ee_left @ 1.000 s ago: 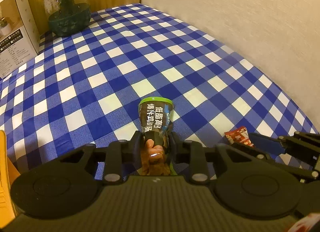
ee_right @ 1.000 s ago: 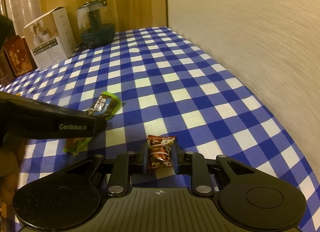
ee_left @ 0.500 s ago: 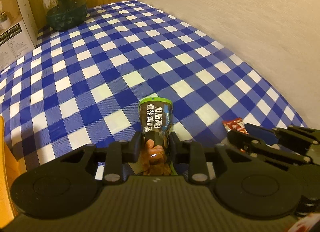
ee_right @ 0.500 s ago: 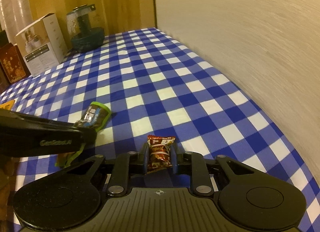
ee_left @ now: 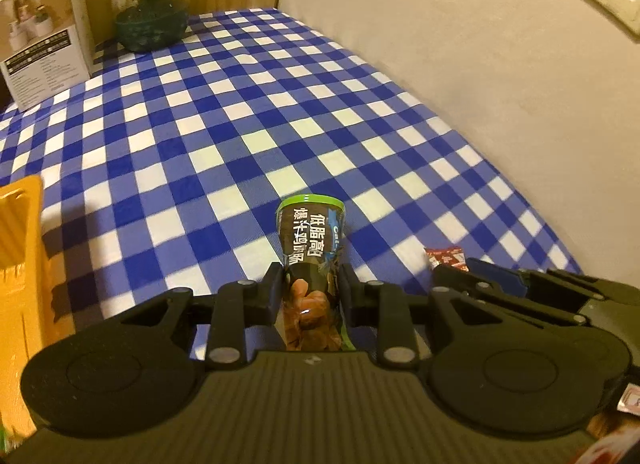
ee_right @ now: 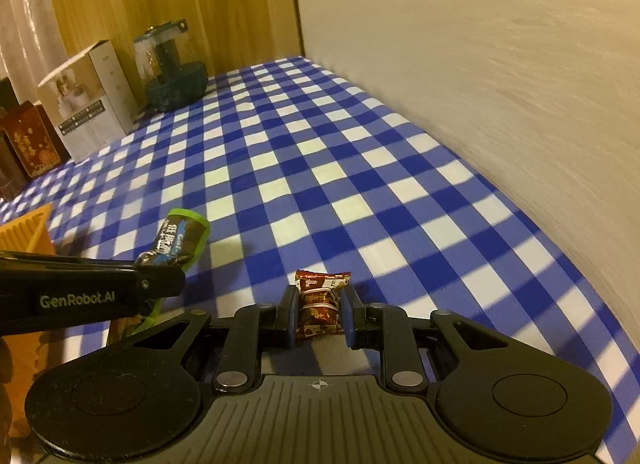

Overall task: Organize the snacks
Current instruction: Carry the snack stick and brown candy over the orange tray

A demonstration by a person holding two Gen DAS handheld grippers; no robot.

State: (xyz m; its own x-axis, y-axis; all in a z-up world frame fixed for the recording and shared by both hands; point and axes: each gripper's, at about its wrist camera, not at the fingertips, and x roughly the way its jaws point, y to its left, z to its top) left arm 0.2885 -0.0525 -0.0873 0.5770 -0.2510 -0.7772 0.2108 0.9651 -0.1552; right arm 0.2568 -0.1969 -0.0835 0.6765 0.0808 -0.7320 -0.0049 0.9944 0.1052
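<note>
left tool (ee_left: 311,288) clamped on green-rimmed dark snack packet (ee_left: 312,240), held above checkered surface (ee_left: 224,112) | right tool (ee_right: 319,314) clamped on red snack packet (ee_right: 320,304), near right | orange bin (ee_left: 20,232) far left

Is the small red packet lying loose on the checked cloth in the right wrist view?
No, the red packet is clamped between the fingers of the right tool, lifted off the checked cloth.
</note>
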